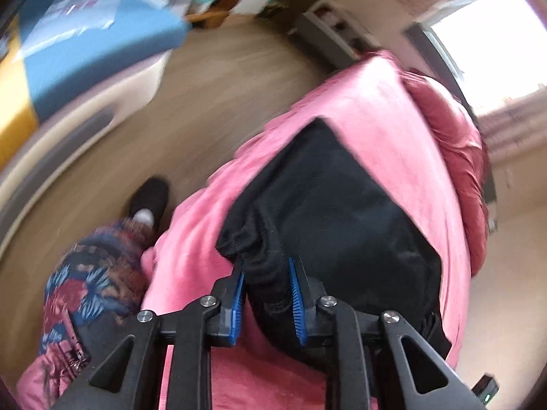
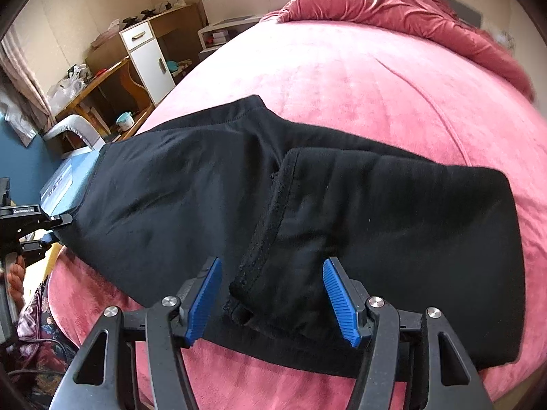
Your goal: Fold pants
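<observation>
Pink bed cover (image 2: 359, 78) fills most of both views, with a crumpled darker pink blanket (image 2: 393, 10) at the far end. Black pants (image 2: 376, 212) lie on the bed, partly folded, one layer lapped over another. Left gripper (image 1: 266, 270) holds a gathered bunch of the pants fabric between its blue pads. Right gripper (image 2: 271, 273) hovers over the near edge, jaws wide, nothing held. White cabinet (image 2: 150, 58) stands beside the bed.
</observation>
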{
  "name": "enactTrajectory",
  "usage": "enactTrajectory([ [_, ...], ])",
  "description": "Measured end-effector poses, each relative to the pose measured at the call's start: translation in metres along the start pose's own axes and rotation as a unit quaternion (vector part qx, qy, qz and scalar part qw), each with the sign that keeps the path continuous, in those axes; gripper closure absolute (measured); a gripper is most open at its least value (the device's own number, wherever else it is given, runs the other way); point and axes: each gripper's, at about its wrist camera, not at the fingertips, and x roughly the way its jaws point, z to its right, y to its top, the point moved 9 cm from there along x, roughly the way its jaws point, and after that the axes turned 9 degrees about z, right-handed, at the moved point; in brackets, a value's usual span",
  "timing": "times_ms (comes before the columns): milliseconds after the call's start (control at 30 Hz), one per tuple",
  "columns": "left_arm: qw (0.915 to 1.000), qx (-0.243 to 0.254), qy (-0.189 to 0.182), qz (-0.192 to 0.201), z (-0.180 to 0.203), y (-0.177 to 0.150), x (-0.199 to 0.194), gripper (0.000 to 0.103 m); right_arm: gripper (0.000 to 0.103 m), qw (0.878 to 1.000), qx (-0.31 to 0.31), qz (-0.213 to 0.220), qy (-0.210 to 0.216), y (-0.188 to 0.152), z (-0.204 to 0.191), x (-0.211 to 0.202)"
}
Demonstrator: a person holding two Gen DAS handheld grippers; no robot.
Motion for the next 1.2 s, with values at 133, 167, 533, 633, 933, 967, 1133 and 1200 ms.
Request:
enactTrajectory([
  [133,0.991,0.109,-0.073,0.026,0.064,-0.003,-0.014,0.084,0.041,1.0,0.017,-0.002,0.008,-0.001,0.003,0.0],
  [167,0.9872,0.128,-0.091,0.025,0.078,-0.007,-0.016,0.085,0.041,1.0,0.02,-0.001,0.01,-0.001,0.003,-0.001],
  [533,0.914,0.335,-0.222,-0.053,0.19,-0.111,-0.006,0.086,0.041,0.992,0.091,0.002,0.086,0.009,0.012,-0.011],
  [633,0.9037,0.36,-0.22,-0.071,0.191,-0.133,0.001,0.086,0.041,0.985,0.118,-0.003,0.128,0.016,0.01,-0.012],
  [933,0.9025,0.367,-0.211,-0.078,0.196,-0.141,0.008,0.086,0.034,0.955,0.139,-0.048,0.259,0.043,-0.034,0.017],
  [967,0.9021,0.369,-0.209,-0.078,0.197,-0.142,0.008,0.086,0.032,0.953,0.135,-0.053,0.268,0.046,-0.039,0.021],
  [1133,0.9003,0.376,-0.205,-0.077,0.195,-0.147,0.01,0.086,0.03,0.953,0.106,-0.068,0.274,0.062,-0.064,0.039],
  [1200,0.9005,0.377,-0.203,-0.077,0.198,-0.149,0.011,0.086,0.03,0.953,0.094,-0.074,0.279,0.066,-0.073,0.046],
])
